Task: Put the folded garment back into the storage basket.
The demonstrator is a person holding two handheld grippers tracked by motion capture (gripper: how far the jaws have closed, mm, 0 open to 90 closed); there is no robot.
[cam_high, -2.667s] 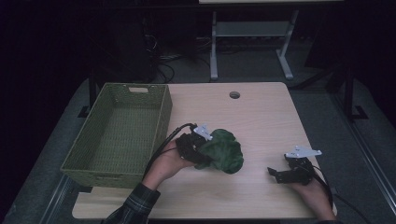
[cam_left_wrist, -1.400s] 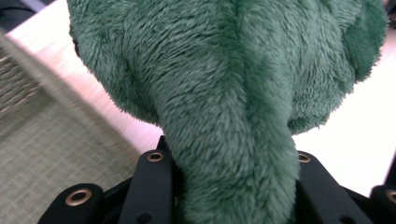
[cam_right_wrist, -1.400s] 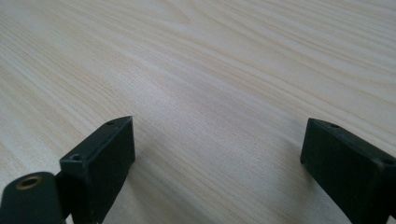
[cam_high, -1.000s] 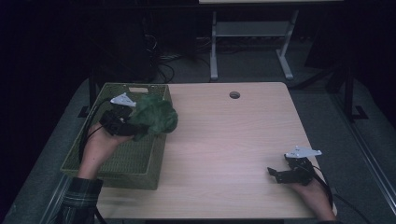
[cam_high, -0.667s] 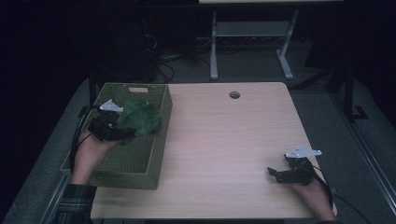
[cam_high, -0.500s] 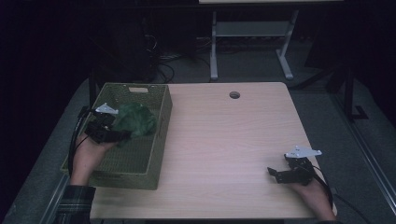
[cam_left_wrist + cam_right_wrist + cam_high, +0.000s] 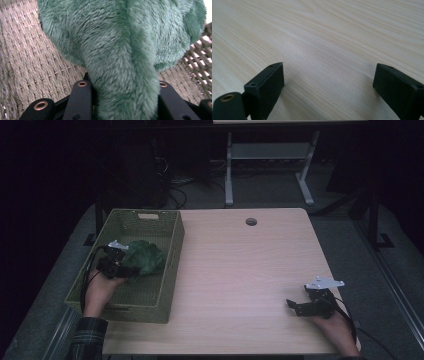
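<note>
Overhead, one light wooden table (image 7: pixel 240 270) carries one woven green basket (image 7: pixel 172 257) at its left side. One fluffy green plush toy (image 7: pixel 145 259) sits inside that basket, towards its far half, above the woven floor. One person's two hands each hold one gripper. The left gripper (image 7: pixel 116 264) is inside the basket, its two black jaws clamped on a thick fold of the green plush, which bulges between them in the left gripper view. The right gripper (image 7: pixel 295 306) rests near the table's right front corner, well apart from the basket, its two jaws standing wide apart over bare wood. One round hole (image 7: pixel 251 221) marks the table's far edge.
</note>
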